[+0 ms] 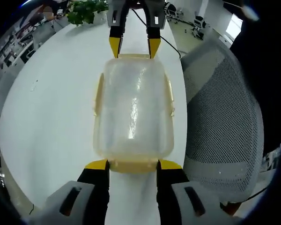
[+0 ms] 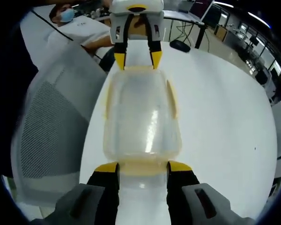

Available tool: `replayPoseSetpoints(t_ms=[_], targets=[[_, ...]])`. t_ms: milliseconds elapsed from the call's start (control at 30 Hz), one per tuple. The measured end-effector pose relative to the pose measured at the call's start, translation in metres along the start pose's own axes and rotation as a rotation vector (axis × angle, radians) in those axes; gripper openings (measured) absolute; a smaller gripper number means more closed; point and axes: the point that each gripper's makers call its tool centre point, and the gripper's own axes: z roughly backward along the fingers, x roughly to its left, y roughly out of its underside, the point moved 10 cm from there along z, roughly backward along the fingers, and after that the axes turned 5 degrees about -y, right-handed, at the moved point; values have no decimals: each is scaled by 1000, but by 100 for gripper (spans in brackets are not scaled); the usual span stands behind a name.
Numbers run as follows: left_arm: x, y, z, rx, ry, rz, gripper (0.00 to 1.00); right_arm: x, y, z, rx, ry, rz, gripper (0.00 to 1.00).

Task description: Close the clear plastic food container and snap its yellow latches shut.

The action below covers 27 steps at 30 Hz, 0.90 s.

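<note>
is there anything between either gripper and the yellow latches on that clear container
Nothing visible. The left gripper is already at the near end latch of the container, and the right gripper is at the far end latch.

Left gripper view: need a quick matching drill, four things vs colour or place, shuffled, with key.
Things:
1. container
2. plant
3. mesh chair
4. right gripper

Descriptions:
A. green, far end of the white table
B. grey, beside the table's edge
C. clear, yellow latches, on the table
D. yellow tips at the container's far end

Pairs: 1-C, 2-A, 3-B, 4-D
</note>
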Motion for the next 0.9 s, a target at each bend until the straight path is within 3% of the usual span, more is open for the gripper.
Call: replayPoseSetpoints(t_ms=[367,900], targets=[[-2,-14,-10,5,-3,20,38,-1,17,3,-9,4,24,38],[-1,-39,-22,5,6,-6,38,1,45,10,-13,-4,-12,38]])
